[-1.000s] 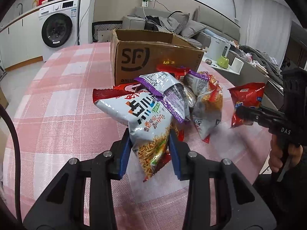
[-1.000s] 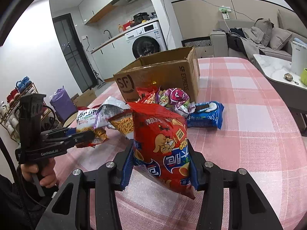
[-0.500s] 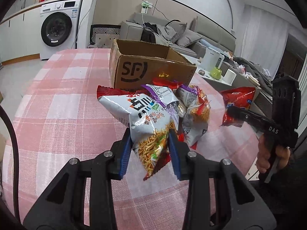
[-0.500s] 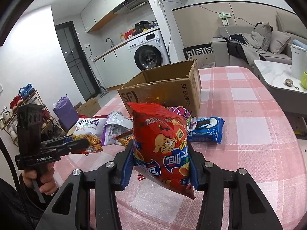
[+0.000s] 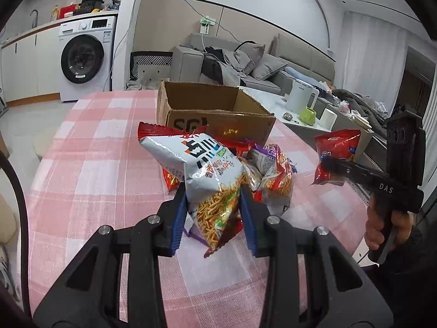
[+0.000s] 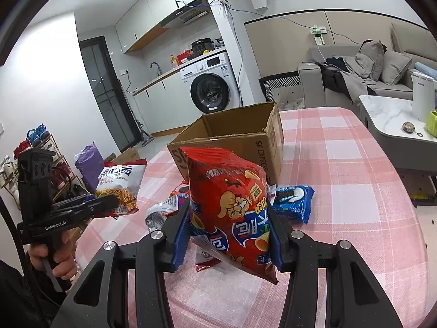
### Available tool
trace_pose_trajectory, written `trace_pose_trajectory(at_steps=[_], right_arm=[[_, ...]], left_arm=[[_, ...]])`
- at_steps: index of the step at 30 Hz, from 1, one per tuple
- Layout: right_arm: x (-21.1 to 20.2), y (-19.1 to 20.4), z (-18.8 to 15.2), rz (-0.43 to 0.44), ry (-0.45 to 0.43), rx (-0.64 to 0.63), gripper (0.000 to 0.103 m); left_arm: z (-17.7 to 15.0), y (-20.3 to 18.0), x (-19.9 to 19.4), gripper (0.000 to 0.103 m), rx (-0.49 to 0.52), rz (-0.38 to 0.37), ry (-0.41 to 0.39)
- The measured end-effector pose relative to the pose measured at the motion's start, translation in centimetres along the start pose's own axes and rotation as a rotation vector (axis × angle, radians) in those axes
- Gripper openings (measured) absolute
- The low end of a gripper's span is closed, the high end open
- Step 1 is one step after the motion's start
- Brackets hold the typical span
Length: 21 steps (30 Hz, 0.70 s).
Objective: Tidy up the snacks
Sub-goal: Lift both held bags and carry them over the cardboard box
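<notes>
My left gripper (image 5: 214,213) is shut on a silver snack bag with noodle sticks (image 5: 210,175), lifted above the pink checked table (image 5: 95,164). My right gripper (image 6: 228,227) is shut on a red chip bag (image 6: 232,207), also held off the table. Each gripper shows in the other's view: the right gripper (image 5: 325,161) with its red bag (image 5: 337,151) at the right, the left gripper (image 6: 112,201) with its silver bag (image 6: 120,180) at the left. Behind both stands an open cardboard box (image 5: 215,109), its inside empty as far as I see. Several loose snack packs (image 5: 270,175) lie before it.
A blue cookie pack (image 6: 292,199) lies right of the box. A side table with a white kettle (image 5: 300,99) and a green cup (image 5: 308,116) stands beyond the table's right edge. A washing machine (image 5: 84,57) and a sofa (image 5: 245,63) are at the back.
Both grippers have risen with their bags, so the box's open top and the pile on the table now sit lower and farther off. Both grips are unchanged.
</notes>
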State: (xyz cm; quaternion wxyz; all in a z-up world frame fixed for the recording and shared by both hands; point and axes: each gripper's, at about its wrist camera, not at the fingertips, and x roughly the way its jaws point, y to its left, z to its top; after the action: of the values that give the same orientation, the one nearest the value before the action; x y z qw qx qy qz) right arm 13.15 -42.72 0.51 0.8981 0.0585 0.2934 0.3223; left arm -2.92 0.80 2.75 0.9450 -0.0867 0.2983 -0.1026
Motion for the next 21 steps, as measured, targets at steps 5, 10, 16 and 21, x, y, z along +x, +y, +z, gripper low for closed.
trace_pose_trajectory(at_steps=[5,10,16,21], right_arm=[[0.2,0.3,1.3,0.005,-0.009,-0.006,0.049],[0.8,0.8,3.0,0.010,-0.023,-0.018,0.049],[1.9,1.2,5.3,0.018,-0.032,-0.022,0.049],[2.9,1.4,7.0,0.020,-0.031,-0.033,0.049]], left_arm=[[1.1,-0.3,0.4,0.033,0.023,0.036,-0.019],[2.6,-0.4,1.1,0.033,0.028,0.057,-0.036],[4.7,-0.4,2.0,0.033,0.035,0.074,-0.055],[6.2,-0.1,2.6,0.033,0.032,0.082,-0.067]])
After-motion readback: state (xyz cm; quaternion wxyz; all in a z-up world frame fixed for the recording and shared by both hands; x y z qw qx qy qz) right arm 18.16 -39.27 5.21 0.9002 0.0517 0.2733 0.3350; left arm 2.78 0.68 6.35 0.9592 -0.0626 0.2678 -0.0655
